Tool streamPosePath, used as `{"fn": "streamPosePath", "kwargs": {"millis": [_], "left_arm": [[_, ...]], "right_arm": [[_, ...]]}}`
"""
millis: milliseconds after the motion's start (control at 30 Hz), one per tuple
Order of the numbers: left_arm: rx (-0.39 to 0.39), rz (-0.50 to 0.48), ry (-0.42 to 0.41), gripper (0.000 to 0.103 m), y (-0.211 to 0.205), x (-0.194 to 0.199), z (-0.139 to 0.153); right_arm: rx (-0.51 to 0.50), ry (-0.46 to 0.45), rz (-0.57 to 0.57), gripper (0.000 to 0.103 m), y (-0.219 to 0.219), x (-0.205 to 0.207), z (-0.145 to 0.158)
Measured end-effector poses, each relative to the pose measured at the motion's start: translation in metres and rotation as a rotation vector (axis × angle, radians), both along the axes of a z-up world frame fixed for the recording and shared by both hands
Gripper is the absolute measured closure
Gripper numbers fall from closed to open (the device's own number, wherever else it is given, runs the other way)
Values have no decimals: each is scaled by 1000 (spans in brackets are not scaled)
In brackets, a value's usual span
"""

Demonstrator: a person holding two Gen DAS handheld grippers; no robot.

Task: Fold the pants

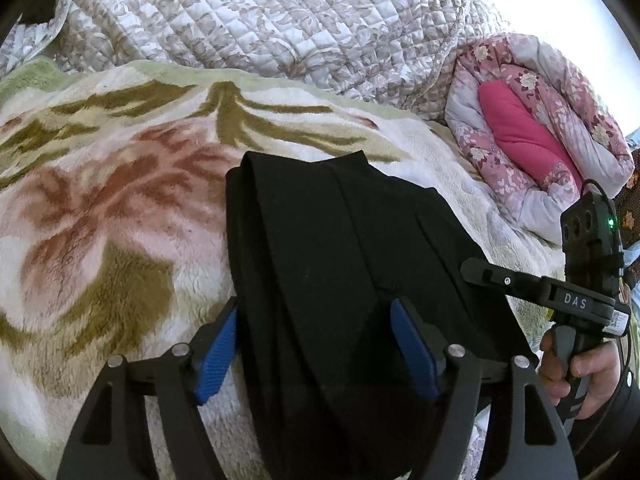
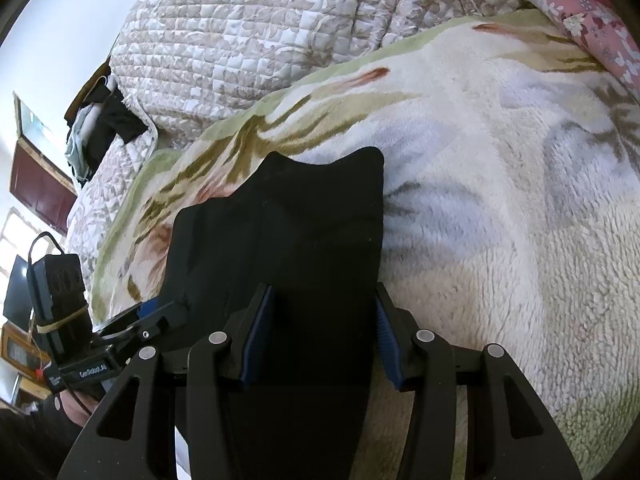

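Observation:
Black pants (image 1: 320,248), folded into a long narrow stack, lie on a floral fleece blanket (image 1: 100,208) on a bed. My left gripper (image 1: 314,306) stands open and wide over the near end. Its left blue pad (image 1: 218,354) is just off the stack's left edge and the other pad sits above the cloth. My right gripper (image 2: 323,290) is open over the same pants (image 2: 304,220), its right pad (image 2: 388,344) at their right edge, the left one above the cloth. Each gripper shows in the other's view: the right gripper (image 1: 480,272) and the left gripper (image 2: 160,316).
A quilted beige bedspread (image 1: 260,20) is bunched behind the blanket. A rolled pink floral quilt (image 1: 532,128) lies at the right. A person's hand (image 1: 588,372) holds the right gripper's handle. Clothes (image 2: 100,128) are piled at the bed's far left.

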State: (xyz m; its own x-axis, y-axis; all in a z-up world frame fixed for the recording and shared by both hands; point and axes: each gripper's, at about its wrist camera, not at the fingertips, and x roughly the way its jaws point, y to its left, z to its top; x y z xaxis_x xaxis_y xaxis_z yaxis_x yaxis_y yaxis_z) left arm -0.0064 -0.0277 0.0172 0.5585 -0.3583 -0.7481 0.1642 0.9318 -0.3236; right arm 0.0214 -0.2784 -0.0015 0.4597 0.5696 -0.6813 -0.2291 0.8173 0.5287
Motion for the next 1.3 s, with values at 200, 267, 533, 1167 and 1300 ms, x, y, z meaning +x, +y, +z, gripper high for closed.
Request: {"fn": "streamPosePath", "kwargs": {"millis": [200, 267, 533, 1167, 1300], "left_arm": [[18, -16, -13, 46, -4, -5, 4], [25, -21, -18, 53, -6, -7, 6], [29, -39, -35, 70, -12, -6, 15], [53, 48, -135, 68, 44, 90, 69], [107, 199, -1, 73, 79, 114, 28]], "right_arm": [[13, 7, 26, 58, 4, -9, 3], [10, 2, 28, 63, 5, -11, 3], [-2, -27, 10, 84, 7, -7, 9], [12, -138, 64, 77, 65, 101, 64], [-89, -76, -39, 71, 55, 116, 35]]}}
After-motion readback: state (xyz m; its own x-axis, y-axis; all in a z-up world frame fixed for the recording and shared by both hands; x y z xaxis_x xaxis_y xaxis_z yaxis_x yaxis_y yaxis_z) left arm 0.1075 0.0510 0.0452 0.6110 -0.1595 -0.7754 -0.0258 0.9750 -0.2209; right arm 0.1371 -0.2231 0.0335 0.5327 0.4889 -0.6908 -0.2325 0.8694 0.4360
